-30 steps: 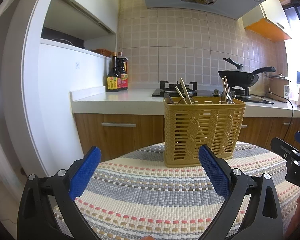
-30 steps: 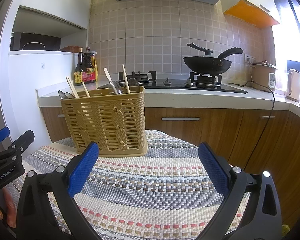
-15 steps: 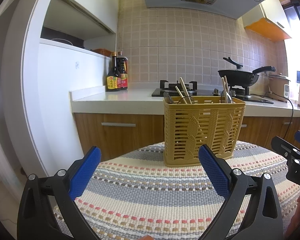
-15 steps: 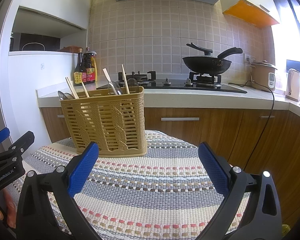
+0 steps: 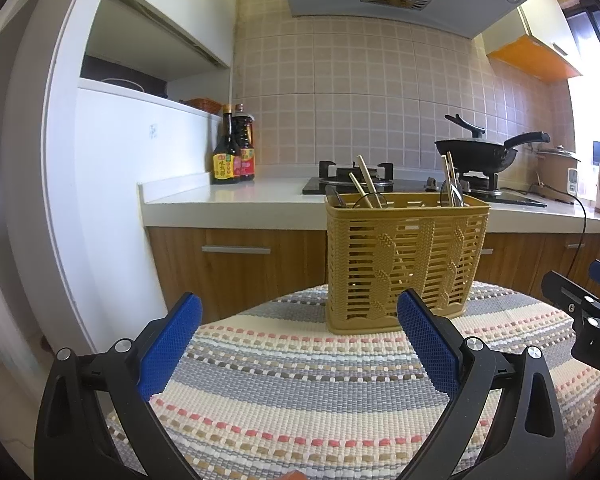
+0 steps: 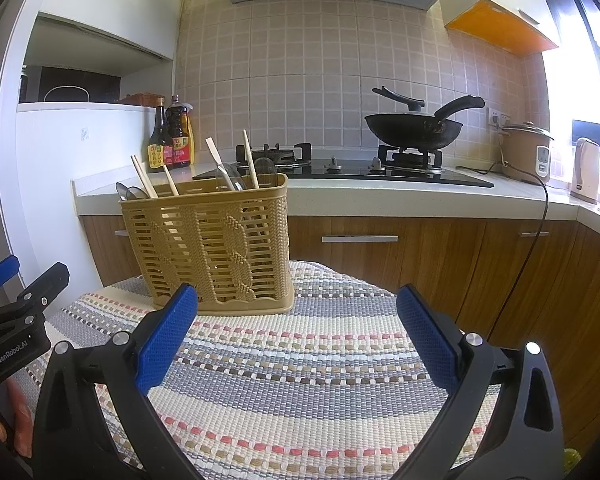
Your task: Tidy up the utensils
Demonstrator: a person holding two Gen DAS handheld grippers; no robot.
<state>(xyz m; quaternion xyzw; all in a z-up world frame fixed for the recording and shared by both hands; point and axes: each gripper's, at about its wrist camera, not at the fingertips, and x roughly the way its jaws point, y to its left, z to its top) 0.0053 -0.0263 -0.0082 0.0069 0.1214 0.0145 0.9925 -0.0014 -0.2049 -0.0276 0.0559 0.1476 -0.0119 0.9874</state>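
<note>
A tan plastic utensil basket (image 5: 406, 256) stands upright at the far edge of a striped woven mat (image 5: 320, 392); it also shows in the right wrist view (image 6: 216, 248). Wooden chopsticks (image 6: 250, 160) and spoons (image 6: 130, 192) stick out of it. My left gripper (image 5: 298, 324) is open and empty, low over the mat, in front of the basket. My right gripper (image 6: 296, 316) is open and empty, in front and to the right of the basket. Each gripper shows at the edge of the other's view.
Behind the mat runs a kitchen counter (image 5: 228, 200) with sauce bottles (image 5: 232, 152), a gas hob (image 6: 340, 168) with a black wok (image 6: 414, 128), a rice cooker (image 6: 526, 152) and a kettle (image 6: 586, 170). A white partition (image 5: 100, 200) stands left.
</note>
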